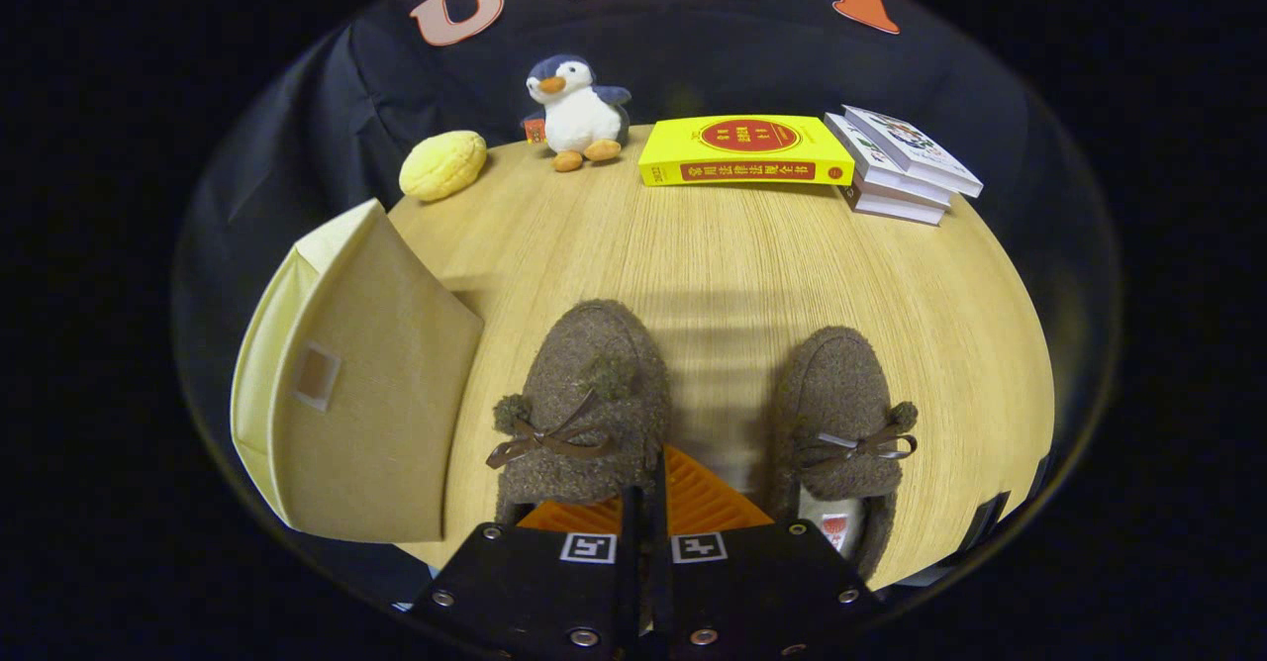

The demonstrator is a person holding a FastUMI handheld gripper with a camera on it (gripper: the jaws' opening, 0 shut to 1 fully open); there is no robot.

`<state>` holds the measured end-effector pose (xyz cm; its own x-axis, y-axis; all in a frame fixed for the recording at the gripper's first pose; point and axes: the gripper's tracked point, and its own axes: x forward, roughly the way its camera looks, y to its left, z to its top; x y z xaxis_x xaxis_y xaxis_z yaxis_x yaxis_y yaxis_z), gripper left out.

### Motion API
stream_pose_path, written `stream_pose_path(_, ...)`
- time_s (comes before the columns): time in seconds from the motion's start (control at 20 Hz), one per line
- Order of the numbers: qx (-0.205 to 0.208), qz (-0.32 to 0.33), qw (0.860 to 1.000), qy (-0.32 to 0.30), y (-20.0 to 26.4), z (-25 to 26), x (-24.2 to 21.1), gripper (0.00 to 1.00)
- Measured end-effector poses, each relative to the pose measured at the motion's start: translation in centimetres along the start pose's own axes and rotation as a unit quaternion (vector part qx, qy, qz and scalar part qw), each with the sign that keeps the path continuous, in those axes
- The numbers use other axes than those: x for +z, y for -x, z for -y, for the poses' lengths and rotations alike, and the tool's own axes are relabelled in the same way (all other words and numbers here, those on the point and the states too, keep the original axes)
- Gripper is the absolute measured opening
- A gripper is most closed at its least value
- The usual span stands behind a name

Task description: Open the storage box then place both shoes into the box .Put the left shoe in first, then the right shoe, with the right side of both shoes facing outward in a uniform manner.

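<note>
Your hand-held gripper (648,503) hung low over the near edge of the bench (732,265), its two orange fingers (693,493) drawn together to a narrow gap with nothing between them. The tips were partly masked by the black finger mounts, so whether the pads touched could not be made out.

Just ahead and slightly left of the fingers lay the left shoe (584,404), a brown fleecy slipper with a bow and a pompom; its heel end was hidden behind the gripper. Just ahead and to the right lay the right shoe (846,424), matching in form, its opening partly cut off by the gripper body and a small label inside it too blurred to read. The two shoes sat apart, toes pointing away from you.

Further left of the fingers stood the storage box (366,394), beige fabric, its lid closed; its lower corner ran past the bench edge.

Well beyond the fingers, along the far edge, sat a yellow bun-shaped toy (442,164), a plush penguin (579,115), a yellow book (744,149) and a stack of white books (903,164).
</note>
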<state>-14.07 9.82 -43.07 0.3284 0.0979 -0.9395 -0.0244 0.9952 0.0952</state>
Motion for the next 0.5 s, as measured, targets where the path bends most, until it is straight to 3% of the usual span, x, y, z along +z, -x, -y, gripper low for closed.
stream_pose_path(0.5,0.03,0.059,0.998,-0.002,7.4,-10.0,6.6,0.06)
